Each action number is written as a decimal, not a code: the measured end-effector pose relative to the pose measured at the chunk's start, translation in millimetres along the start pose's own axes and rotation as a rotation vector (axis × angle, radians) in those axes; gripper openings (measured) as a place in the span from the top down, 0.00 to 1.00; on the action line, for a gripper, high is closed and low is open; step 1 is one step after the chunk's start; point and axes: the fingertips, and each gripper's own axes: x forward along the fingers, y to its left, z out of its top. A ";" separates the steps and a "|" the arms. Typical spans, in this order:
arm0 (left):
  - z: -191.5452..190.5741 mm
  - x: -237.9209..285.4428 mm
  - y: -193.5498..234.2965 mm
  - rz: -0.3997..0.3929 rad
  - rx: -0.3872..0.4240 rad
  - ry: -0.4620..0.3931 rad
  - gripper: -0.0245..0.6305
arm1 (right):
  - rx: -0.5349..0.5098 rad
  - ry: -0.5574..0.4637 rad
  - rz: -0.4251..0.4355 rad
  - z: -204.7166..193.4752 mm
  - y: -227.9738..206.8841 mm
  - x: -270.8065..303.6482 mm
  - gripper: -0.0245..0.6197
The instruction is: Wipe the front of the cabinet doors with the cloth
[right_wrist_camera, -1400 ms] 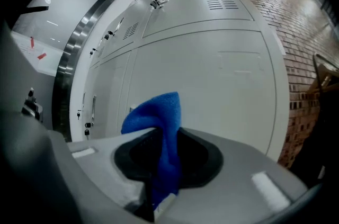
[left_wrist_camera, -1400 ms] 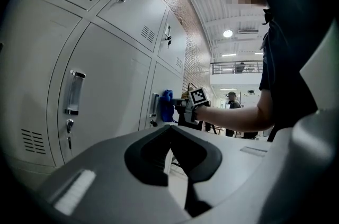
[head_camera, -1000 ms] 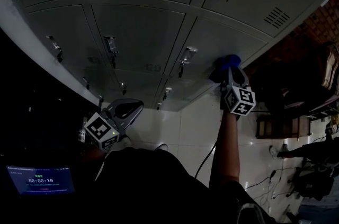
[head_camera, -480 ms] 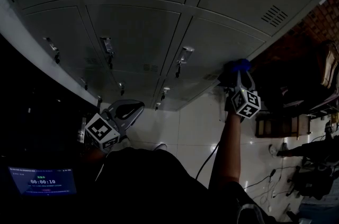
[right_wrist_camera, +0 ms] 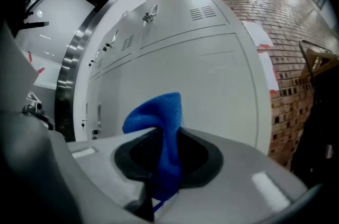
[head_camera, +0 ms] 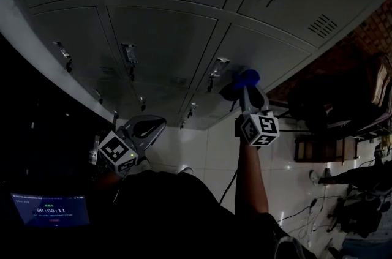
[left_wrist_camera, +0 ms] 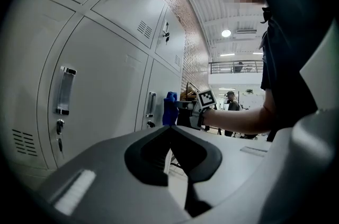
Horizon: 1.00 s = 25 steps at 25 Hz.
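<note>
The right gripper [right_wrist_camera: 163, 150] has its 2 jaws shut tight on the blue cloth [right_wrist_camera: 157, 112]. The cloth sticks up past the jaw tips toward 12 o'clock. The right gripper view shows this up close, with a plain cabinet door [right_wrist_camera: 212, 69] behind and a brick wall [right_wrist_camera: 302, 21] at 2 o'clock.

The head view shows what that one cannot. There the cloth is at a lower door, just at 4 o'clock of a door handle [head_camera: 217, 63]. I cannot tell if it touches the door.

The left gripper [left_wrist_camera: 170, 135] is held low, well apart from the doors, at 8 o'clock of the cloth. The left gripper view shows its 2 jaws pressed together with nothing between them.

Only the head view shows a small screen [head_camera: 50, 210] at 7 o'clock. It reads 00:00:11.
</note>
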 end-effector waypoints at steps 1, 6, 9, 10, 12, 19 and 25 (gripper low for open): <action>0.3 -1.8 1.5 0.002 0.001 -0.001 0.95 | -0.004 0.012 0.026 -5.7 12.3 6.4 0.85; -0.6 -12.7 8.1 0.022 -0.001 -0.001 0.96 | -0.028 0.075 0.127 -33.4 58.4 38.3 0.85; -2.6 -19.7 10.8 0.033 -0.007 0.000 0.96 | -0.057 0.104 0.148 -45.6 72.1 54.6 0.85; -3.3 -22.3 11.7 0.037 -0.010 0.001 0.95 | -0.053 0.109 0.146 -49.2 72.9 58.3 0.85; -3.7 -26.1 14.0 0.044 -0.013 0.000 0.96 | -0.041 0.105 0.142 -52.6 70.2 63.4 0.85; -2.9 -28.5 13.2 0.047 -0.018 -0.006 0.95 | -0.025 0.093 0.159 -53.2 59.5 61.4 0.85; -1.4 -26.4 10.3 0.045 -0.012 -0.005 0.95 | -0.065 0.099 0.148 -52.9 51.1 58.5 0.85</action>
